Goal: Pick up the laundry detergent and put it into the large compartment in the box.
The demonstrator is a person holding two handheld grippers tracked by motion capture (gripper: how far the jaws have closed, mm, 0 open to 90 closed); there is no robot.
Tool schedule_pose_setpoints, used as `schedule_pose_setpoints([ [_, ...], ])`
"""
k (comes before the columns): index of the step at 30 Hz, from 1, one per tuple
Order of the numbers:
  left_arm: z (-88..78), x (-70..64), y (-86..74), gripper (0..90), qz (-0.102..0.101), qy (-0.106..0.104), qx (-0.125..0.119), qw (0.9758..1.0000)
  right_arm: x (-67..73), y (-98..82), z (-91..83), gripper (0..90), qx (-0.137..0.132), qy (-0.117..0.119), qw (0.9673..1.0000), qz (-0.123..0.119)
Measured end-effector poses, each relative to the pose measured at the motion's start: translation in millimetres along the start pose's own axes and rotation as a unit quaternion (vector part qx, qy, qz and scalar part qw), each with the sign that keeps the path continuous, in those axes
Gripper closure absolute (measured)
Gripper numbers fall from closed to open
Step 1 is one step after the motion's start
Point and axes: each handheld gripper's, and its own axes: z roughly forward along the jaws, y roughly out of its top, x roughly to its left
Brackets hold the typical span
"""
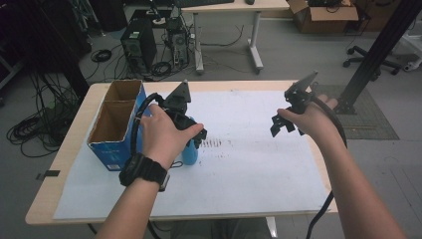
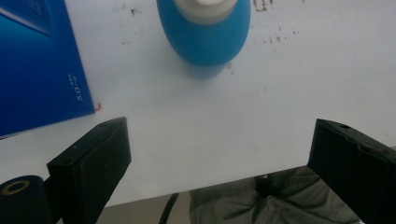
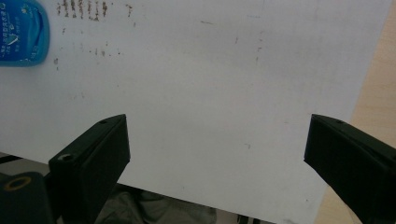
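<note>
Blue bottle [image 1: 189, 152] with a whitish cap stands on the white sheet [image 1: 249, 164], left of centre, close to the right of the blue cardboard box [image 1: 115, 130]. In the left gripper view the bottle [image 2: 204, 35] is seen from above, cap toward the camera, with the box's blue side [image 2: 39, 65] at the left edge; a strip of sheet lies between them, so they are apart. Rows of small brown marks [image 1: 215, 143] stain the sheet just right of the bottle.

Box: open at the top, brown inside, split into two compartments, both look empty from the high view.

Left gripper [image 1: 194, 134] held over the bottle by the left hand [image 1: 160, 133]; a black watch [image 1: 143, 171] on that wrist. Its jaws stand wide apart in its own view, nothing between them, bottle ahead of them and not touched.

Right gripper [image 1: 284, 124] held by the right hand [image 1: 311, 118] above the right part of the sheet, well apart from the bottle. Jaws wide, empty; its view looks down on bare sheet, the bottle [image 3: 22, 33] at the upper left corner, wooden table [image 3: 373, 102] edge at right.

Beyond the table: grey floor, computer tower [image 1: 138, 46], tangled cables, second desk.
</note>
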Motion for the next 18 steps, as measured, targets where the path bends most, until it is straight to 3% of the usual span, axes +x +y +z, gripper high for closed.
schedule_pose_setpoints([
  [18, 3.3, -1.0, 34.0, 5.5, -0.008, 0.009, -0.002, 0.9999, -2.3, 4.0, 1.3, 6.9, -0.005, 0.001, 1.0000, -0.003],
])
